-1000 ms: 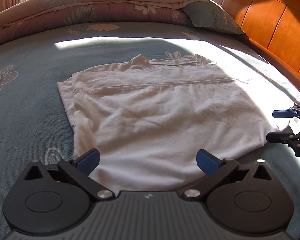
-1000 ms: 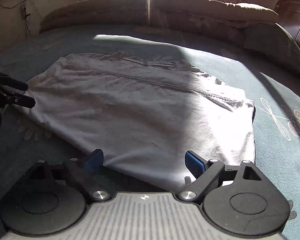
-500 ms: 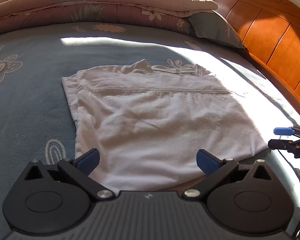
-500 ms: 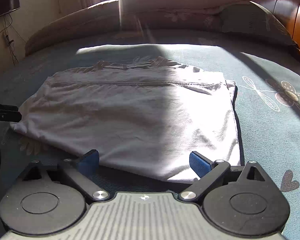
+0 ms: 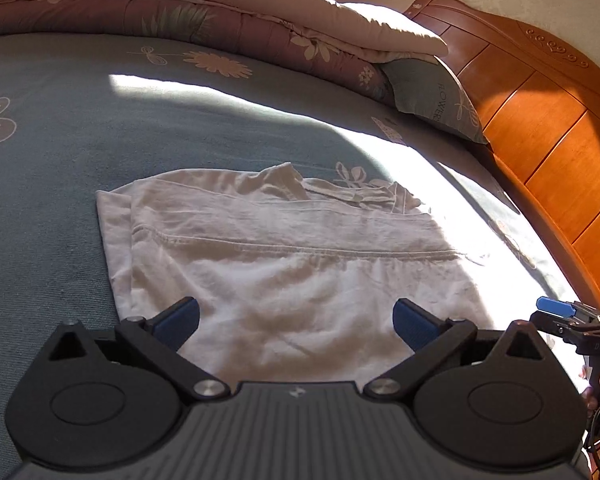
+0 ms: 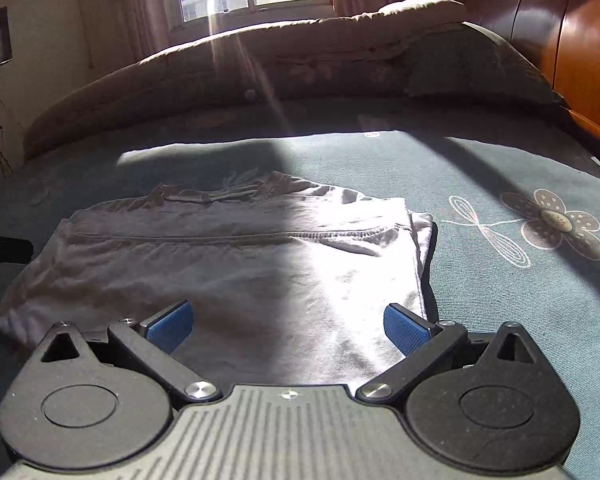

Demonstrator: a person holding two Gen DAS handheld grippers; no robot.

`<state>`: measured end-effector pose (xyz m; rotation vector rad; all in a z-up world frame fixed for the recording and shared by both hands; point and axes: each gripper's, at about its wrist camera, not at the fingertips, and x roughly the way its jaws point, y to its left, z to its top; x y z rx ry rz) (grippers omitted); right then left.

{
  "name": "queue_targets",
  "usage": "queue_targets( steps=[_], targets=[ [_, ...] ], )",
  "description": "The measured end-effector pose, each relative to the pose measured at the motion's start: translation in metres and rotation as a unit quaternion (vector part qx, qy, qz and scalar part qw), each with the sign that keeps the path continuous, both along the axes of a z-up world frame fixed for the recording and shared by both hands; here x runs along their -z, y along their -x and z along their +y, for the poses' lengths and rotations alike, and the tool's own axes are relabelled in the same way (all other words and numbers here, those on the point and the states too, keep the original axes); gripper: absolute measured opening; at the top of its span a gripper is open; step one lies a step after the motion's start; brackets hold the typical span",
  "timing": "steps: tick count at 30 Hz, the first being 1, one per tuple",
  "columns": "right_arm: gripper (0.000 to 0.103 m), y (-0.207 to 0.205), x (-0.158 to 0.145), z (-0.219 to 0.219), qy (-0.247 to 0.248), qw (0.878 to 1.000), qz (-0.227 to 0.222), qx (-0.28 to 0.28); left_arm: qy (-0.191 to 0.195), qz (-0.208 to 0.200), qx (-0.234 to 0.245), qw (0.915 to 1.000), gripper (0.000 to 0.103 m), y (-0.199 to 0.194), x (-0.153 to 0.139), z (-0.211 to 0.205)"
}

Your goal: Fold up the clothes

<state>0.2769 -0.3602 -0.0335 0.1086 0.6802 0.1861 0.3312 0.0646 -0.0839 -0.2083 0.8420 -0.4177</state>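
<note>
**A:** Where are your 2 grippers right now?

**Me:** My left gripper [image 5: 296, 322] is spread wide, nothing between its blue pads, hovering over the near edge of the white cotton T-shirt [image 5: 292, 276]. My right gripper [image 6: 286, 326] is opening, its jaws near their widest, and no cloth is pinched between them; it hangs over the near right corner of the same shirt.

**A:** And the shirt?

**Me:** It lies flat on the teal flower-print bed sheet [image 5: 48, 168], already folded once by the look of it: a stitched hem runs across the top layer, with the neckline bunched at the far side. Beyond it are the rolled pink floral quilt [image 5: 204, 8], a grey-green pillow [image 5: 432, 96] and the orange wooden headboard [image 5: 548, 120].

**A:** How would you do the next fold well?

**Me:** I judge I should take 2 matching corners, pinching every layer, lift together, and lay the edge squarely so sides align, smoothing the wrinkles near the middle.

**A:** Any containers?

**Me:** None visible; no basket or drawer.
</note>
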Motion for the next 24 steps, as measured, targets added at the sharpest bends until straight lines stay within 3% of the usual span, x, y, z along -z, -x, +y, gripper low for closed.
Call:
queue_targets(
  steps=[1,3,6,8,11,14,17,21,24],
  targets=[
    [0.103,-0.001,0.001,0.002,-0.006,1.0,0.001,-0.002,-0.014,0.013,-0.028,0.9994,0.102,-0.005,0.009,0.003],
    [0.103,0.002,0.006,0.002,-0.001,1.0,0.005,0.001,0.005,0.009,-0.052,0.9986,0.101,-0.001,0.014,0.015],
    [0.103,0.012,0.02,-0.007,0.017,1.0,0.02,0.013,0.0,-0.004,-0.057,0.9984,0.101,0.007,0.001,0.019],
    [0.103,0.014,0.027,-0.017,0.017,0.999,0.028,0.023,-0.003,-0.025,-0.038,0.999,0.101,0.006,-0.011,0.015],
    [0.103,0.007,0.021,-0.025,-0.009,1.0,0.004,0.029,0.007,-0.038,-0.002,0.9992,0.101,-0.004,-0.021,0.0],
    [0.103,-0.011,0.014,-0.02,-0.02,1.0,-0.014,0.005,0.0,-0.013,0.011,0.9999,0.101,-0.019,-0.009,-0.014],
    [0.103,-0.028,0.023,-0.022,-0.042,0.999,0.002,-0.009,-0.014,0.022,-0.017,0.9995,0.1,-0.025,0.013,-0.008],
    [0.103,-0.032,0.037,-0.043,-0.069,0.997,0.027,0.015,-0.01,0.017,-0.03,0.9994,0.101,-0.011,0.001,0.005],
    [0.103,-0.015,0.024,-0.046,-0.074,0.996,0.029,0.037,0.002,0.02,-0.024,0.9995,0.101,0.006,-0.011,0.009]
  ],
)
